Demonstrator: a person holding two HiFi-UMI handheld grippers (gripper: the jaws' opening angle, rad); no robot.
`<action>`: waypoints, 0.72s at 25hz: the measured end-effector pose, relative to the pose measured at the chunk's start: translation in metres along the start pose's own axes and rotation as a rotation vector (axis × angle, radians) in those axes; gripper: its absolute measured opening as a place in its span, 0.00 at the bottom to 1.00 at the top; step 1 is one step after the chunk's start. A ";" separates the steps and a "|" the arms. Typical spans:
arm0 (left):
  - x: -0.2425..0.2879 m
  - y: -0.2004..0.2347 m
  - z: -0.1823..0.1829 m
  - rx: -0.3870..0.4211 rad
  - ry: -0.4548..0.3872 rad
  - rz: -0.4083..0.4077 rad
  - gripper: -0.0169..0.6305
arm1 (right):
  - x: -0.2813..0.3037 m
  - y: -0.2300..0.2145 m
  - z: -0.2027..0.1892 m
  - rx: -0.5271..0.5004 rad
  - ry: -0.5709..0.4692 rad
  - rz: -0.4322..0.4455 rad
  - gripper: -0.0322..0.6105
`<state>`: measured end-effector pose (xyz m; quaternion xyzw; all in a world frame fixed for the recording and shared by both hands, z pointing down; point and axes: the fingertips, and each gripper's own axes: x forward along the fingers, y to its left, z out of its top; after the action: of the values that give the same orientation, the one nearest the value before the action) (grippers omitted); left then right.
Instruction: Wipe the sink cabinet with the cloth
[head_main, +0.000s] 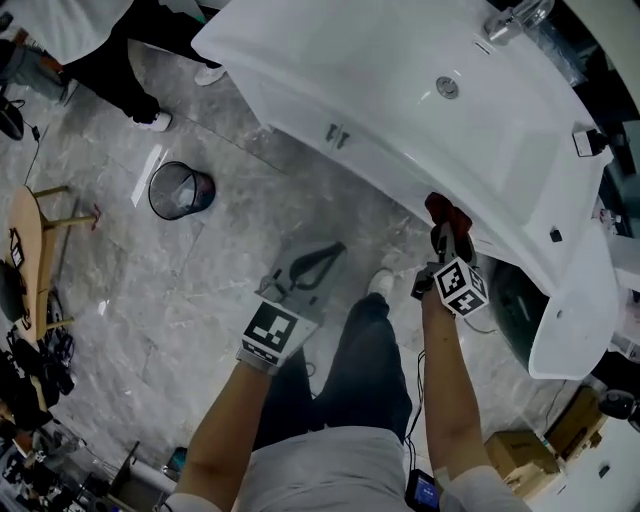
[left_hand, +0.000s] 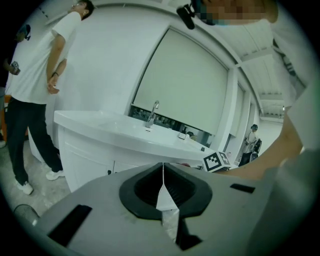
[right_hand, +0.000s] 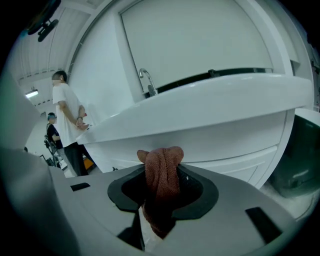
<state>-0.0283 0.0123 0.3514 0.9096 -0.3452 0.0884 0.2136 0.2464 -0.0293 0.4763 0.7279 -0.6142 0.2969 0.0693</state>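
Observation:
The white sink cabinet (head_main: 380, 150) runs across the top of the head view, its basin top (head_main: 420, 60) above a front with small dark handles (head_main: 337, 133). My right gripper (head_main: 447, 225) is shut on a reddish-brown cloth (head_main: 447, 210), held right at the cabinet's front below the rim. In the right gripper view the bunched cloth (right_hand: 161, 175) sticks up between the jaws, with the cabinet front (right_hand: 210, 145) close ahead. My left gripper (head_main: 325, 258) hangs over the floor, jaws closed with nothing in them, and faces the cabinet (left_hand: 95, 150) from a distance.
A black mesh waste bin (head_main: 180, 190) stands on the grey marble floor left of the cabinet. A person in a white shirt (left_hand: 35, 75) stands at the cabinet's far end. A faucet (head_main: 515, 18) sits on the basin; a wooden table (head_main: 25, 250) lies at far left.

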 end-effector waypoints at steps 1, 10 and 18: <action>0.002 0.001 -0.003 -0.008 -0.002 0.018 0.05 | 0.006 -0.005 -0.001 0.017 0.001 -0.001 0.26; 0.010 -0.003 -0.031 -0.070 -0.036 0.148 0.05 | 0.050 -0.022 -0.007 0.042 0.001 0.045 0.26; 0.017 0.000 -0.070 -0.145 -0.064 0.234 0.04 | 0.076 -0.016 -0.027 0.014 0.080 0.132 0.26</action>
<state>-0.0165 0.0339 0.4192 0.8477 -0.4611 0.0585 0.2558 0.2576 -0.0773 0.5417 0.6738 -0.6555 0.3339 0.0691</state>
